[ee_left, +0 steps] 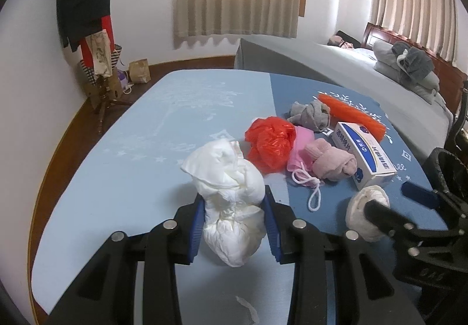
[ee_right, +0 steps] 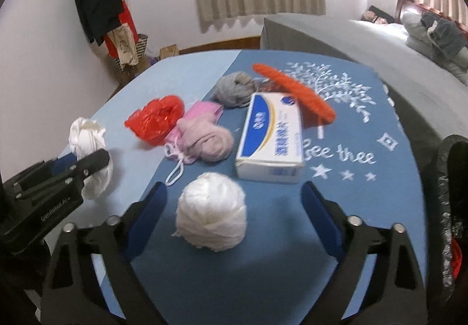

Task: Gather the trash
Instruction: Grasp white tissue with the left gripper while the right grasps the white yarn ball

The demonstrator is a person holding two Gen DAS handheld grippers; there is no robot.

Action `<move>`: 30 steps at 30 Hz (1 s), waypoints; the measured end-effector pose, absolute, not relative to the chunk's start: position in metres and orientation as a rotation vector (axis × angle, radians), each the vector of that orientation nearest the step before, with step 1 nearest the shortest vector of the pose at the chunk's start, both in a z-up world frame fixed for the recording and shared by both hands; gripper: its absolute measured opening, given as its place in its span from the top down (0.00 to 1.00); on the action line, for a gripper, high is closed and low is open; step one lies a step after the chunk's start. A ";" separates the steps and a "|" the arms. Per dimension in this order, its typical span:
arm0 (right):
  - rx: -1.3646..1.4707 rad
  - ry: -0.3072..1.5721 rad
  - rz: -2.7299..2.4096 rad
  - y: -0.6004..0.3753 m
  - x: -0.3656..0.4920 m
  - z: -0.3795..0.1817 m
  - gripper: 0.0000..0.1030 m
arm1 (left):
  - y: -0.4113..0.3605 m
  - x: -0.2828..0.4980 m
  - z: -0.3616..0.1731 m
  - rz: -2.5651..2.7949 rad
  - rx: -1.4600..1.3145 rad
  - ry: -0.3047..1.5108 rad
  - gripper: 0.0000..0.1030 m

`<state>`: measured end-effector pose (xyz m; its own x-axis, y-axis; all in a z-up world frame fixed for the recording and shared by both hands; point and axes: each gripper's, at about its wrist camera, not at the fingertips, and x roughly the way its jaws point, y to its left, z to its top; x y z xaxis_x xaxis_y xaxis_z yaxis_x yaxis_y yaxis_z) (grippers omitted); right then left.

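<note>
The left gripper (ee_left: 235,222) is clamped on a crumpled white paper wad (ee_left: 231,202) above the light blue side of the table (ee_left: 131,149). The right gripper (ee_right: 234,208) stands wide, its pads clear of a white paper ball (ee_right: 211,212) sitting on the table between them. Beyond lie a pink sock (ee_right: 209,139), a red plastic bag (ee_right: 156,118), a pink mask (ee_right: 201,111), a white-and-blue box (ee_right: 272,137), a grey sock (ee_right: 234,88) and an orange mesh (ee_right: 292,88).
</note>
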<state>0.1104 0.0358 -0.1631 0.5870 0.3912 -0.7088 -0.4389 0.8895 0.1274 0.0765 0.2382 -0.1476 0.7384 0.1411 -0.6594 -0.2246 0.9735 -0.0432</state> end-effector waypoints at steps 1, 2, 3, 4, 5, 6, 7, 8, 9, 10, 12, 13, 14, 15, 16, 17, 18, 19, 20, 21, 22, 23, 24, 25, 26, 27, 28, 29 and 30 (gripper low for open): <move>-0.071 0.817 0.491 0.038 0.110 -0.165 0.23 | 0.239 0.076 -0.148 0.203 -0.125 0.713 0.64; -0.074 0.825 0.499 0.040 0.109 -0.166 0.28 | 0.240 0.076 -0.148 0.204 -0.128 0.714 0.64; -0.075 0.833 0.508 0.041 0.109 -0.168 0.31 | 0.240 0.075 -0.148 0.205 -0.129 0.715 0.64; -0.075 0.846 0.523 0.042 0.109 -0.170 0.39 | 0.239 0.075 -0.148 0.205 -0.130 0.715 0.64; -0.076 0.856 0.535 0.043 0.109 -0.171 0.49 | 0.239 0.075 -0.148 0.205 -0.130 0.716 0.64; -0.075 0.872 0.556 0.044 0.110 -0.172 0.54 | 0.240 0.075 -0.148 0.204 -0.129 0.715 0.64; -0.073 0.879 0.564 0.044 0.110 -0.173 0.59 | 0.240 0.075 -0.148 0.203 -0.128 0.714 0.64; -0.072 0.877 0.567 0.043 0.109 -0.172 0.62 | 0.240 0.075 -0.148 0.202 -0.128 0.713 0.64; -0.070 0.876 0.576 0.042 0.108 -0.170 0.64 | 0.239 0.073 -0.148 0.201 -0.127 0.713 0.64; -0.071 0.872 0.583 0.041 0.107 -0.168 0.65 | 0.239 0.073 -0.148 0.199 -0.126 0.712 0.64; -0.072 0.853 0.590 0.037 0.104 -0.162 0.65 | 0.235 0.073 -0.146 0.195 -0.120 0.711 0.64; -0.073 0.841 0.594 0.035 0.102 -0.158 0.65 | 0.233 0.073 -0.145 0.192 -0.119 0.708 0.64; -0.073 0.832 0.595 0.034 0.101 -0.155 0.65 | 0.231 0.073 -0.143 0.188 -0.118 0.706 0.64; -0.071 0.818 0.595 0.031 0.099 -0.150 0.65 | 0.231 0.073 -0.142 0.184 -0.118 0.703 0.64; -0.067 0.807 0.595 0.028 0.098 -0.145 0.65 | 0.228 0.072 -0.140 0.179 -0.116 0.699 0.64; -0.061 0.797 0.594 0.024 0.097 -0.141 0.65 | 0.226 0.073 -0.138 0.174 -0.114 0.696 0.64; -0.056 0.790 0.592 0.022 0.097 -0.138 0.65 | 0.223 0.073 -0.136 0.168 -0.111 0.691 0.64; -0.051 0.780 0.587 0.018 0.097 -0.133 0.65 | 0.220 0.073 -0.133 0.162 -0.108 0.686 0.64; -0.047 0.774 0.583 0.015 0.098 -0.130 0.65 | 0.216 0.073 -0.131 0.155 -0.106 0.682 0.64; -0.039 0.766 0.577 0.010 0.098 -0.126 0.65 | 0.212 0.074 -0.129 0.151 -0.105 0.679 0.64; -0.031 0.760 0.571 0.006 0.098 -0.123 0.65 | 0.208 0.074 -0.126 0.143 -0.103 0.674 0.64; -0.022 0.753 0.564 0.000 0.098 -0.119 0.65 | 0.204 0.075 -0.124 0.137 -0.101 0.669 0.64; -0.017 0.749 0.558 -0.005 0.099 -0.116 0.65 | 0.201 0.076 -0.122 0.131 -0.100 0.666 0.64; -0.011 0.743 0.552 -0.010 0.099 -0.113 0.65 | 0.197 0.076 -0.119 0.123 -0.097 0.661 0.64; -0.003 0.734 0.543 -0.017 0.099 -0.109 0.65 | 0.194 0.077 -0.117 0.115 -0.094 0.656 0.64; 0.000 0.728 0.537 -0.020 0.099 -0.107 0.65 | 0.190 0.078 -0.115 0.108 -0.092 0.653 0.64; 0.004 0.720 0.529 -0.026 0.100 -0.103 0.65 | 0.187 0.079 -0.113 0.102 -0.090 0.650 0.64; 0.004 0.713 0.521 -0.031 0.099 -0.100 0.65 | 0.183 0.080 -0.110 0.092 -0.088 0.646 0.64; 0.004 0.707 0.515 -0.034 0.100 -0.098 0.65 | 0.178 0.081 -0.108 0.083 -0.086 0.641 0.64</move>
